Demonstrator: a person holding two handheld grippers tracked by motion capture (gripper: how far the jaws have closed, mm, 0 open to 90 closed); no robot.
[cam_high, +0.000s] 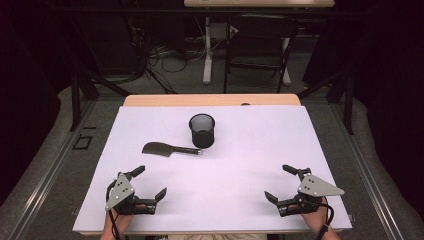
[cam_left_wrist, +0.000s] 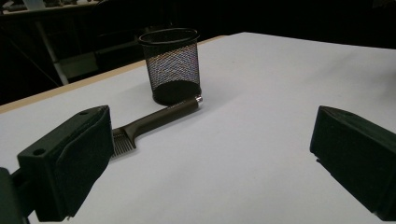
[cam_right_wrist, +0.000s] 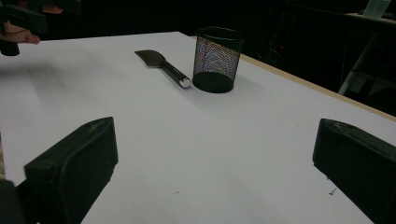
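A black mesh cup (cam_high: 202, 130) stands upright near the middle of the white table top (cam_high: 250, 150). Just in front of it and to its left lies a dark spatula (cam_high: 169, 148), its handle tip close to the cup's base. The left gripper view shows the cup (cam_left_wrist: 171, 65) and the spatula (cam_left_wrist: 154, 123) ahead of the wide-apart jaws. The right gripper view shows the cup (cam_right_wrist: 216, 58) and the spatula (cam_right_wrist: 161, 65) farther off. My left gripper (cam_high: 150, 182) rests open at the near left, and my right gripper (cam_high: 280, 182) is open at the near right. Nothing lies between either pair of jaws.
A wooden table edge (cam_high: 210, 100) shows beyond the white sheet. Behind it stand a folding chair (cam_high: 257, 47) and a white table leg (cam_high: 207, 50) among floor cables. Dark metal frame rails (cam_high: 75, 100) flank the table on both sides.
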